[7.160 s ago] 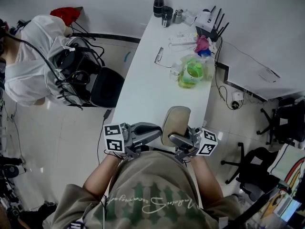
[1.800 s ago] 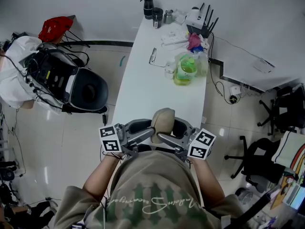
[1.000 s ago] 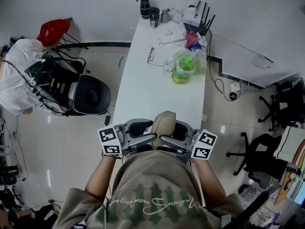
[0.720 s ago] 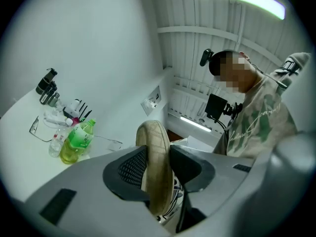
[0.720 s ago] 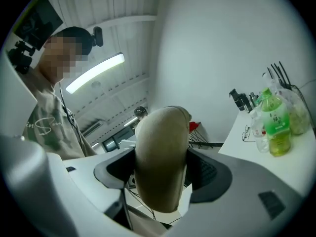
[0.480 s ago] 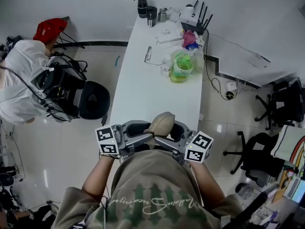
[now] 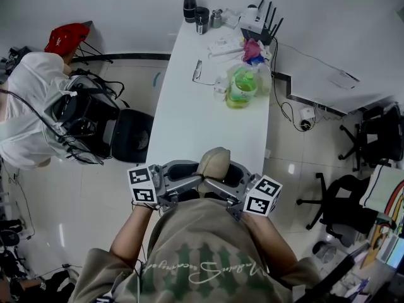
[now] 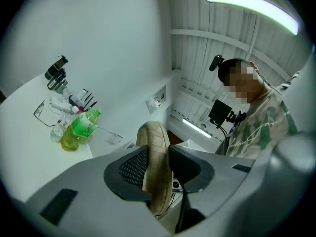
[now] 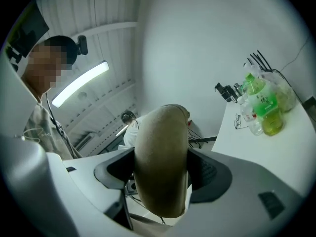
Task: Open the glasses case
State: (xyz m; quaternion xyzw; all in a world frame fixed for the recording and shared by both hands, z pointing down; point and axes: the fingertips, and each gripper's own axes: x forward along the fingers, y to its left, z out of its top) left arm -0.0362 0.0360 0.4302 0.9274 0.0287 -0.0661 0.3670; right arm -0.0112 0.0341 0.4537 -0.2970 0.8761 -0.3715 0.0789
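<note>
My L hand-held gripper (image 7: pixel 194 182) (jaws just closing) & R hand-held gripper (image 7: pixel 218 185), level, clamp glasses case (image 7: pixel 214 161) lower-centre; bottle (image 7: pixel 240 88) upper-centre on counter (image 7: pixel 196 118).

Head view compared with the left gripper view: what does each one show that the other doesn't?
Only the head view shows the right gripper, also clamping the glasses case, and a black chair on the floor. Only the left gripper view shows the ceiling light and the person's head camera. Both show the left gripper gripping the case, the green bottle and spectacles on the table.
</note>
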